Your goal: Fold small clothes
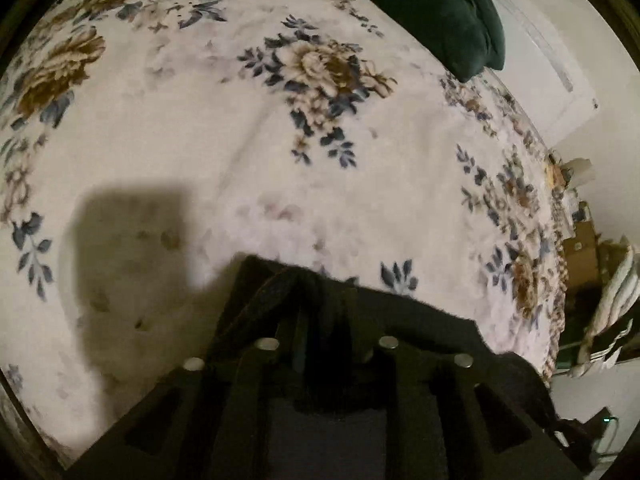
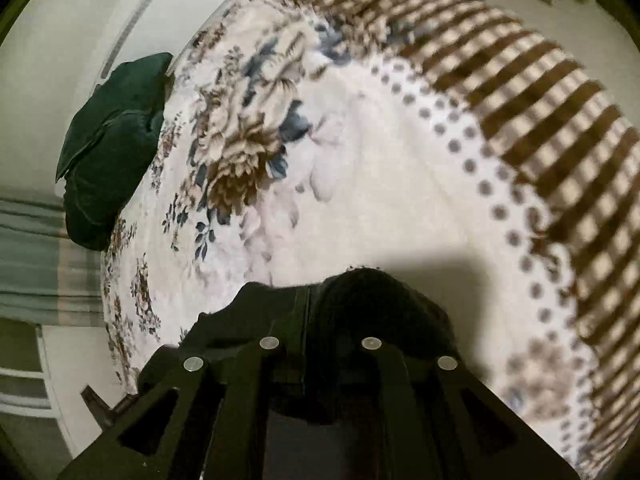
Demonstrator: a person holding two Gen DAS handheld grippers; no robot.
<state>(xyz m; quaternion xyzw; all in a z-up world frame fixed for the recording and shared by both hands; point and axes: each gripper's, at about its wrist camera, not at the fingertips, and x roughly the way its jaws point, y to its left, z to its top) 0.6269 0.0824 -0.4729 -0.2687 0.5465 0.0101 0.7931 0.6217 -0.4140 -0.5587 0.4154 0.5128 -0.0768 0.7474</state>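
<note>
A black cloth (image 1: pixel 420 328) is being pinched by the left gripper (image 1: pixel 320 312) above the flowered blanket (image 1: pixel 224 128). A dark green pillow (image 1: pixel 436 12) is being seen at the blanket's far edge.

Both wrist views look down closely, sharing the floral bedspread (image 1: pixel 200 120).

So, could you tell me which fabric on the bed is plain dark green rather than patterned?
The dark green velvet cushion at the bed's edge by the wall; the white floral blanket and its brown checked border are both patterned.
</note>
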